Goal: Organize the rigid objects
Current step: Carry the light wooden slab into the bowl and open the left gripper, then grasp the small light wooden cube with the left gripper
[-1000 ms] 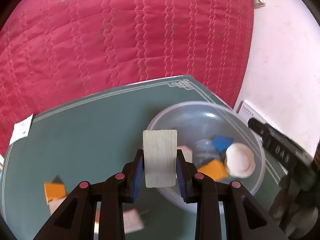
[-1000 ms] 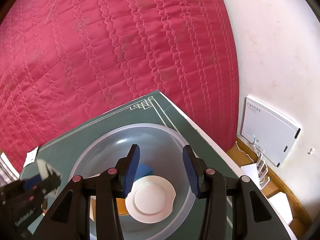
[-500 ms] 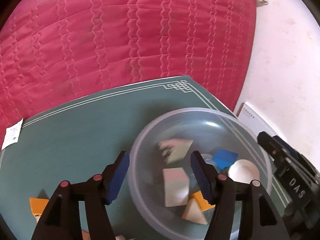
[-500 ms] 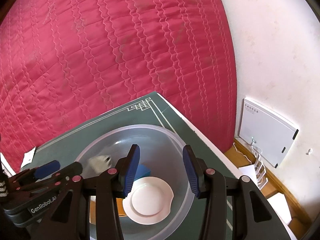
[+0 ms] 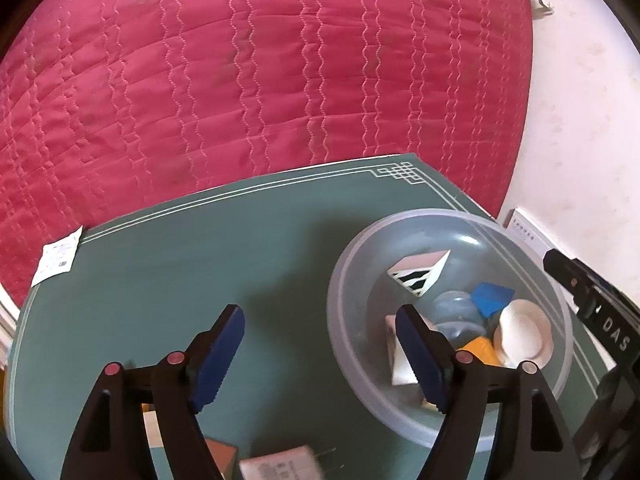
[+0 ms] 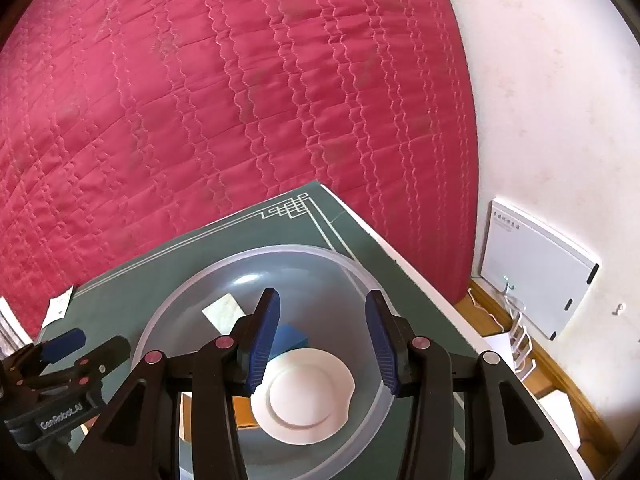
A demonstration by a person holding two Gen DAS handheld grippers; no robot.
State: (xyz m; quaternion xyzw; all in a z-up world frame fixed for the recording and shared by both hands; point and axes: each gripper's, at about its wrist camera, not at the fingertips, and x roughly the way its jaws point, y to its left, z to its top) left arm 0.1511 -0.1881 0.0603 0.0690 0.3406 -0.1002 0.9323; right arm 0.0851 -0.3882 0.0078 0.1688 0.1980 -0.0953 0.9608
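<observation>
Both grippers empty over the green desk (image 5: 168, 280), blocks in the bowl (image 5: 348, 280).

The left gripper (image 5: 320, 354), lower centre of its view, has its jaws wide apart beside the bowl at right, which holds a striped block (image 5: 418, 274), a blue block (image 5: 492, 298) and a white lid (image 5: 524, 334). The right gripper (image 6: 322, 342) hangs above the bowl, jaws wide, nothing between them.

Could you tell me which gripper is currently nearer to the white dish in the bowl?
Right. The right gripper hangs directly above the white dish; the left gripper is off to the bowl's side, over the green mat.
</observation>
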